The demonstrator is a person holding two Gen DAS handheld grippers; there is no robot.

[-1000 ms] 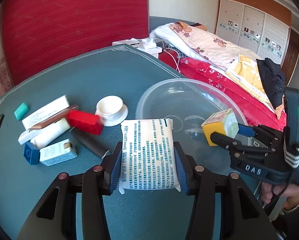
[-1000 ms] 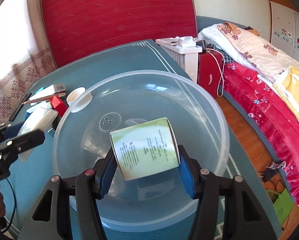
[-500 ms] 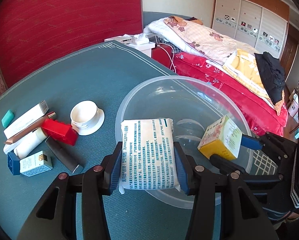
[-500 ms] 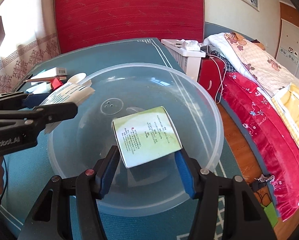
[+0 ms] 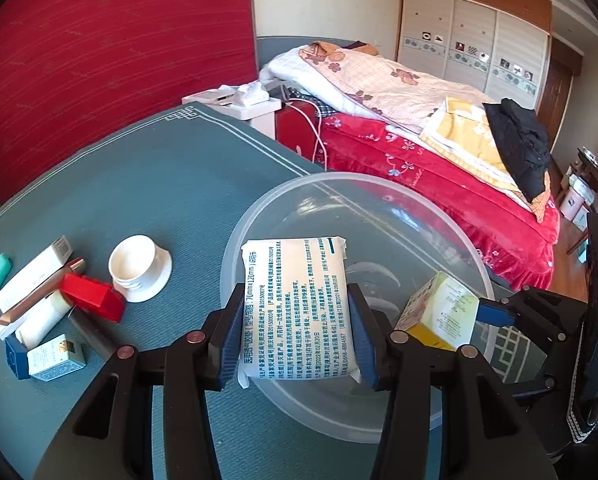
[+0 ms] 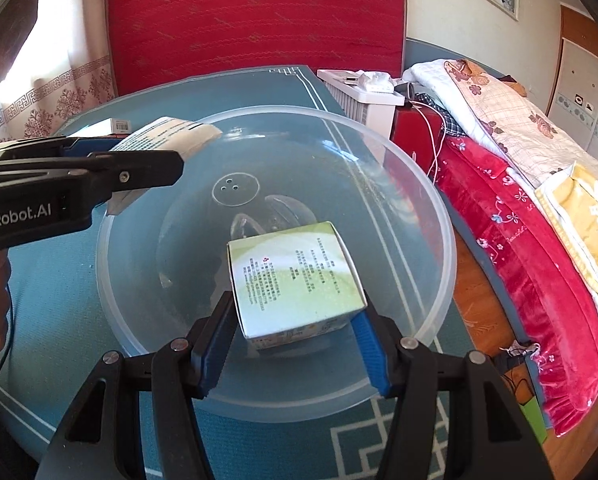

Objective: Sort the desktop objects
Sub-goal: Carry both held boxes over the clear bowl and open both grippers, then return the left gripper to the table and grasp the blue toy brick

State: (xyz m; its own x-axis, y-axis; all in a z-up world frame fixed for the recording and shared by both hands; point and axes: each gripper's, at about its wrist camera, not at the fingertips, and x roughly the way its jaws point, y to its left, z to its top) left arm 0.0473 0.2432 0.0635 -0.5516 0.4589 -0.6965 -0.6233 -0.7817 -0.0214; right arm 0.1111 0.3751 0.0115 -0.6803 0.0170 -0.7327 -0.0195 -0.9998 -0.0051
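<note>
Above the clear round plastic bowl (image 6: 439,216), the left tongs (image 5: 295,320) grip a white printed soft packet (image 5: 297,300), the right tongs (image 6: 295,320) a green-white carton (image 6: 295,276); probably both tongs must next open to release.

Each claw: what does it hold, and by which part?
Left claw grips the white printed packet by its long side edges; right claw grips the green-and-white box by two opposite sides.

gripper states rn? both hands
Left gripper: closed on the white packet, over the clear bowl.
Right gripper: closed on the green box.
</note>
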